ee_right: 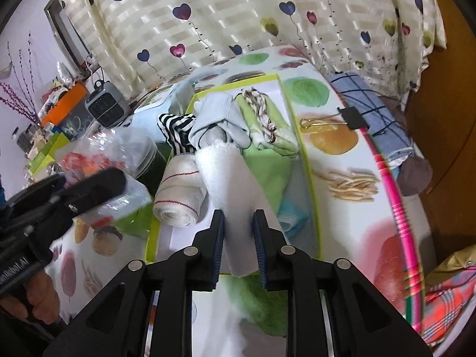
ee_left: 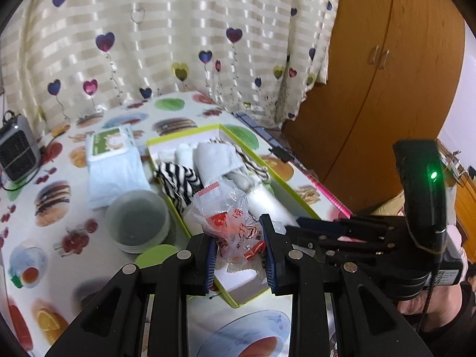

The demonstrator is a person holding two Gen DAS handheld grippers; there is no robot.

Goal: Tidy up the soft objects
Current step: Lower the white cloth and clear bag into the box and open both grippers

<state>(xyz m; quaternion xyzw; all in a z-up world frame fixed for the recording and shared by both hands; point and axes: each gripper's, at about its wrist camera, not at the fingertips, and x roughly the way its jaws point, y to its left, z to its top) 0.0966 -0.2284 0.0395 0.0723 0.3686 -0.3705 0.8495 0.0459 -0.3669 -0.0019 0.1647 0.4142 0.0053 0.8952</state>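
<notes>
Blur smears the left side of the right wrist view, where only "Robot.AI" reads on the other tool. The left gripper (ee_left: 240, 247) is clamped narrowly on a crumpled clear plastic packet (ee_left: 235, 226) with red-orange print (its characters too creased to read) above the near end of the green-rimmed box (ee_left: 184, 139). The right gripper (ee_right: 238, 241) pinches a white rolled towel (ee_right: 235, 184), its near end hidden between the pads, over the same box.

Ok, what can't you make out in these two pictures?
- Left wrist view: the print on the crinkled clear plastic bag is too creased to read.
- Right wrist view: the white rolled towel's near end is hidden behind the right gripper; the left gripper is blurred.
</notes>
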